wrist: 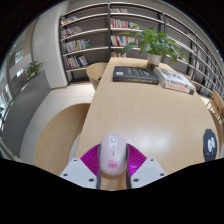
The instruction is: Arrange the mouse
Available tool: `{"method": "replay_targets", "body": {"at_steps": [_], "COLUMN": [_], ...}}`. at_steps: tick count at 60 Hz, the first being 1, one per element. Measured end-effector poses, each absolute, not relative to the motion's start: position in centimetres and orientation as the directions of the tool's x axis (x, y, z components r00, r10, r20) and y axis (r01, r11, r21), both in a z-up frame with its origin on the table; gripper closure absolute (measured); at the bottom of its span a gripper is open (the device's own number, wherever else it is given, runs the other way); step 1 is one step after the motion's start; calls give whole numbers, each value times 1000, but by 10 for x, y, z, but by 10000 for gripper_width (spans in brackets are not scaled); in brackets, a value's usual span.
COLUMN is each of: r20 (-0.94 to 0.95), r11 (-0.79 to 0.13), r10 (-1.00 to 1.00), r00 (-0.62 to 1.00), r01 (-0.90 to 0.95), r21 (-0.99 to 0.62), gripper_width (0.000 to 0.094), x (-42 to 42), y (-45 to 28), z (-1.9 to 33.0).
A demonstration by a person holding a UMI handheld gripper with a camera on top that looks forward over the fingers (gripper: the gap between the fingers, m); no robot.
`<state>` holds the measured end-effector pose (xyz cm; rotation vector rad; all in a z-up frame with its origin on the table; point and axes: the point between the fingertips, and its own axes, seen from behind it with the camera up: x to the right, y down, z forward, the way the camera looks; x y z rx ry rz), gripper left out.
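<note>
A pale pink-white mouse (112,152) with a scroll wheel and a small pink mark sits between my gripper's (112,162) two fingers, above the light wooden table (140,105). Both magenta pads (92,157) press against its sides, so the gripper is shut on it. The mouse's rear end is hidden between the fingers. Whether it hangs above the tabletop or touches it cannot be told.
A dark keyboard-like slab (134,74) lies at the table's far end, with stacked books (173,80) to its right and a potted plant (157,43) behind. A black round object (210,141) lies at the right edge. Bookshelves (95,35) line the back wall.
</note>
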<state>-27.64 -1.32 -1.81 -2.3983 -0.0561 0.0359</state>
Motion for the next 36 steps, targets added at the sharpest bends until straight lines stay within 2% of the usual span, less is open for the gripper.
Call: {"method": "replay_targets", "body": {"at_steps": [1, 5, 9, 13, 24, 30, 36], "r20": [-10, -32, -50, -71, 1, 37, 62], "r11": [-739, -758, -739, -685, -475, -384, -352], "r10": [54, 58, 68, 68, 69, 27, -11], "r00": [999, 998, 996, 995, 998, 999, 998], "r01": [33, 24, 17, -5, 33, 44, 54], "r21": [-672, -652, -674, -728, -879, -922, -934], "gripper_width": [626, 626, 626, 628, 628, 627, 625], "x": [-276, -272, -261, -239, -133, -51, 26], "y": [-13, -16, -12, 2, 33, 37, 33], "z": [-18, -15, 11, 61, 234, 294, 315]}}
